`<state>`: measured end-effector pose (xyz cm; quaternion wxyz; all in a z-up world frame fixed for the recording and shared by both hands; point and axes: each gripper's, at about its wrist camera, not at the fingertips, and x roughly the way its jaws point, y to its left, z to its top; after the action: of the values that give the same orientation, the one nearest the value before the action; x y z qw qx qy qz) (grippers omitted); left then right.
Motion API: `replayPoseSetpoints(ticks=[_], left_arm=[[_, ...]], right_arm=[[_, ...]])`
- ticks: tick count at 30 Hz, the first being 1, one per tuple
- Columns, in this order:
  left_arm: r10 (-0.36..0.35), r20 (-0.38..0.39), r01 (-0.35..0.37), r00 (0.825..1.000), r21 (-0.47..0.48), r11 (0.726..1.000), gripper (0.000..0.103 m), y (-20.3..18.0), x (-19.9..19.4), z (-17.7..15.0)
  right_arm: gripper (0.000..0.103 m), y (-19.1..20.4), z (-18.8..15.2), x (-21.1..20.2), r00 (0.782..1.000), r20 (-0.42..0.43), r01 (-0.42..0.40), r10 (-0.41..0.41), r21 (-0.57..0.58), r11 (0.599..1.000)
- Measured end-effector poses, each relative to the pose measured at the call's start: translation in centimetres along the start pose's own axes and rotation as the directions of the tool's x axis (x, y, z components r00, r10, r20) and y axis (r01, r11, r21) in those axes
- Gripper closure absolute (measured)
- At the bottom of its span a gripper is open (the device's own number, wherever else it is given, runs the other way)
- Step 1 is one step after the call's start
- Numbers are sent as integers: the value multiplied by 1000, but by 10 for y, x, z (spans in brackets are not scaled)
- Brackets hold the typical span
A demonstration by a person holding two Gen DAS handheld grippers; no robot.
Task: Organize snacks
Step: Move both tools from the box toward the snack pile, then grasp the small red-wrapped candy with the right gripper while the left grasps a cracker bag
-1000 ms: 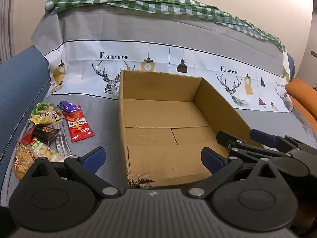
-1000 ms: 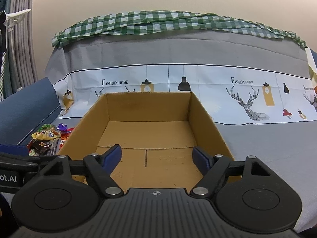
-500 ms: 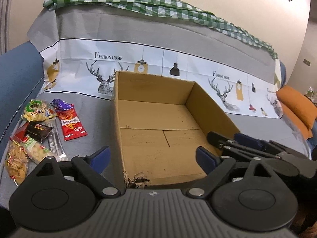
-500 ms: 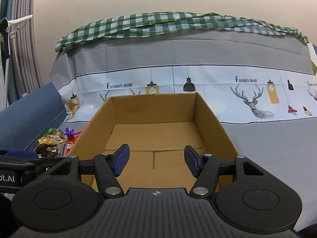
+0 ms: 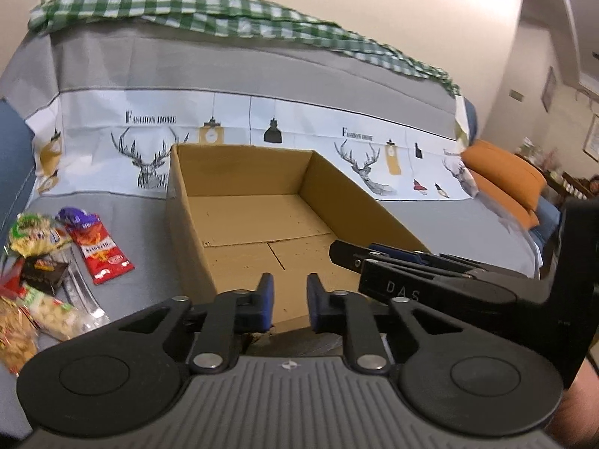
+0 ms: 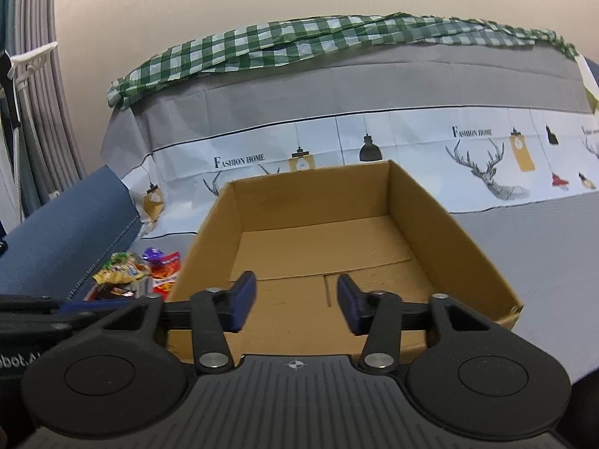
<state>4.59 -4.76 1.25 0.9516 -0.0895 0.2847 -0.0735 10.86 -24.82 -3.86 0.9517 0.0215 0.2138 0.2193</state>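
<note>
I am looking over a sofa draped in a grey cover with a deer-and-lamp print band, a green checked cloth lying along its top. On the seat sits the cardboard box, open and with nothing in it that I can see, its near edge torn. The snacks lie in a loose heap on the seat to the left of the box, close to it but not touching: a red chilli-snack packet, a yellow-green bag, a dark wrapper and a clear bag of pale crackers, some overlapping.

My left gripper hangs above the box's near edge, jaws drawn to a narrow gap with nothing between them. My right gripper hovers over the box floor, jaws somewhat wider apart, also empty.

I judge the step in hand to be fetching the first packet. To do it well I would spread the left jaws first, swing left over the heap, and take the red packet, since it lies flat, apart on the heap's box side. I would pinch it by one sealed end, not the middle, so the film does not slip.
</note>
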Motion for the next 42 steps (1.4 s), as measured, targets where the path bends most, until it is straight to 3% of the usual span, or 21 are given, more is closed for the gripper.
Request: replayPoseSetpoints(ticks=[2, 10, 14, 15, 17, 20, 23, 29, 34, 38, 40, 42], left_arm=[[5, 17, -5, 1000, 36, 999, 85, 9, -8, -4], [103, 34, -108, 994, 179, 978, 85, 76, -36, -20], [178, 61, -187, 982, 227, 956, 85, 121, -45, -34], [195, 56, -202, 979, 200, 959, 85, 133, -46, -36], [208, 58, -211, 976, 45, 976, 85, 162, -51, -35], [269, 54, -264, 962, -73, 962, 85, 181, -52, -39], [313, 38, -307, 949, -122, 944, 85, 192, -51, -39], [342, -28, -339, 939, -234, 911, 85, 219, -52, -45], [365, -37, -364, 930, -216, 906, 84, 215, -53, -47], [381, -44, -381, 924, -203, 902, 83, 213, -54, -48], [380, -55, -382, 924, -209, 900, 82, 214, -53, -48], [375, -69, -381, 924, -210, 900, 74, 216, -51, -48]], right_arm=[[68, 6, -2, -2, 1000, 1, -21, 20, 20, 1000], [68, 40, -1, -1, 993, -5, -117, 118, 72, 991], [69, 69, -3, -1, 983, -5, -185, 185, 31, 982], [70, 76, -4, -1, 980, -8, -196, 196, 13, 980], [73, 91, -5, 1, 972, -13, -233, 233, -16, 972], [75, 111, -8, 7, 955, -45, -293, 292, -37, 955], [75, 136, -14, 20, 940, -76, -337, 332, -60, 940], [74, 178, -41, 58, 914, -226, -350, 338, -15, 937], [68, 204, -60, 90, 896, -312, -328, 315, 12, 945], [49, 218, -70, 118, 888, -357, -306, 290, 12, 952], [49, 226, -76, 130, 885, -389, -282, 255, -13, 959], [51, 230, -80, 138, 880, -410, -274, 240, -26, 961]])
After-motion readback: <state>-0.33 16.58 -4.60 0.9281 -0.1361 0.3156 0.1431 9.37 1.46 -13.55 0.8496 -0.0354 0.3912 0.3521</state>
